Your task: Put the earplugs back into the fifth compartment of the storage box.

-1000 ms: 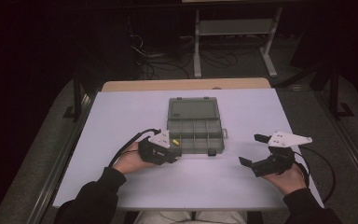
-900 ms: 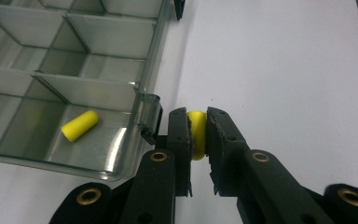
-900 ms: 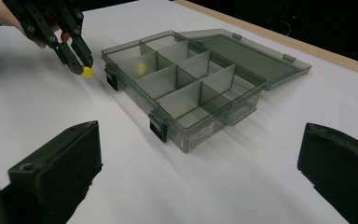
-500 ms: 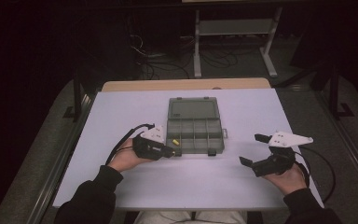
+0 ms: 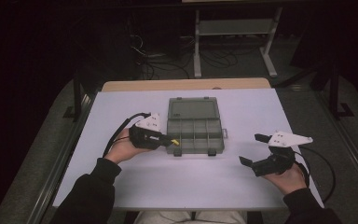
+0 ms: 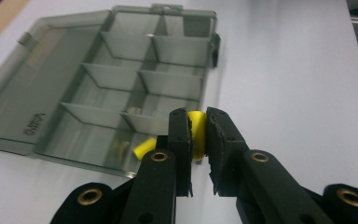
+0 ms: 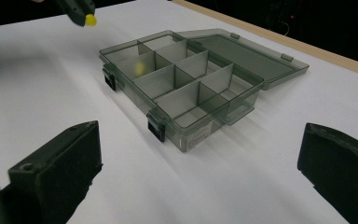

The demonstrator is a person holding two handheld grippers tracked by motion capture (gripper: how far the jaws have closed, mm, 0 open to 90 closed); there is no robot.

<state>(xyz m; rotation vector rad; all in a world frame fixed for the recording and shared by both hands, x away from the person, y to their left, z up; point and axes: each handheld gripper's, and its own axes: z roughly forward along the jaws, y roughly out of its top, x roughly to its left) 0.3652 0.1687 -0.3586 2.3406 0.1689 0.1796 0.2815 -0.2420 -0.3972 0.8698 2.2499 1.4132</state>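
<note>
A grey see-through compartment box (image 5: 195, 135) lies mid-table with its lid (image 5: 192, 109) folded back flat. My left gripper (image 5: 171, 140) sits at the box's near-left corner, shut on a small yellow piece (image 5: 175, 141). In the left gripper view the jaws pinch that yellow piece (image 6: 196, 122) just above the box's (image 6: 135, 79) edge. A second yellow piece (image 6: 144, 148) lies in the nearest compartment. My right gripper (image 5: 251, 149) rests open to the right of the box, holding nothing. From the right gripper view the box (image 7: 182, 79) is ahead and the left gripper (image 7: 77, 9) is at top left.
The white tabletop (image 5: 242, 186) has free room in front of the box and on both sides. A wooden strip (image 5: 186, 84) runs along the far edge. Cables trail from both grippers. Beyond the table is a dark floor with a stand (image 5: 235, 28).
The left hand has drawn slightly left and farther up the table, its tip still at the box's near-left corner with the yellow piece. The right gripper has not moved.
</note>
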